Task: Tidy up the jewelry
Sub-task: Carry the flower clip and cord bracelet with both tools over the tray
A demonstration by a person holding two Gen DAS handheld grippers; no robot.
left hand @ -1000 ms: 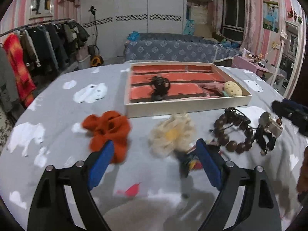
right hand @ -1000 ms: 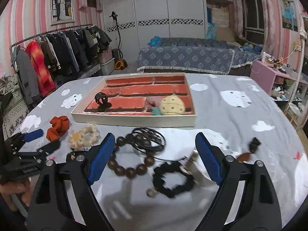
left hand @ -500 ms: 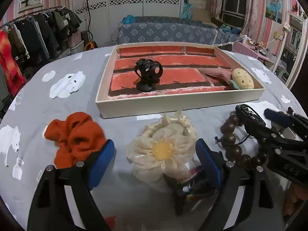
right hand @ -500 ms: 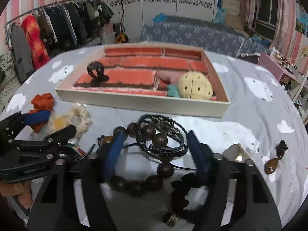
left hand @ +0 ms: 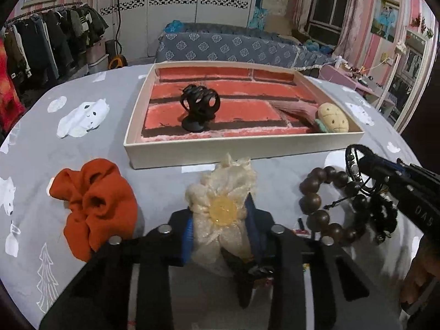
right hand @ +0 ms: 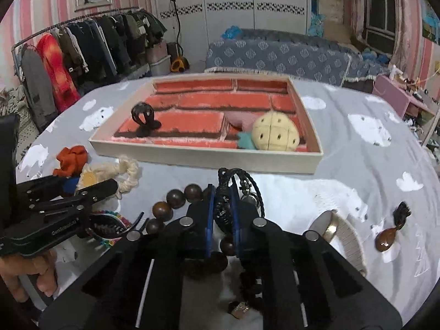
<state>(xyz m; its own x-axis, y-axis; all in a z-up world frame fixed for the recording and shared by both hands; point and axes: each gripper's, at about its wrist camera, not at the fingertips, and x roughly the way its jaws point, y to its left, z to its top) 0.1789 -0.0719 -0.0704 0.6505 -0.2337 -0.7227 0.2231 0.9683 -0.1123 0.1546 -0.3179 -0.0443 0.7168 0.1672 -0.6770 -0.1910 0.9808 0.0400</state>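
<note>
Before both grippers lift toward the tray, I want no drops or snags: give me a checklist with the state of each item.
1. Left gripper shut on the cream scrunchie: ok; its jaws have just been closing and now squeeze the fabric.
2. Right gripper shut on the black braided bracelet: ok; it has just closed.
3. Bracelet free of the wooden beads: cannot tell; they overlap under the fingers.
4. Room in the tray: ok; the red pad between the black clip and the plush is bare.
5. Orange scrunchie clear of the left gripper: ok; it lies apart.
</note>
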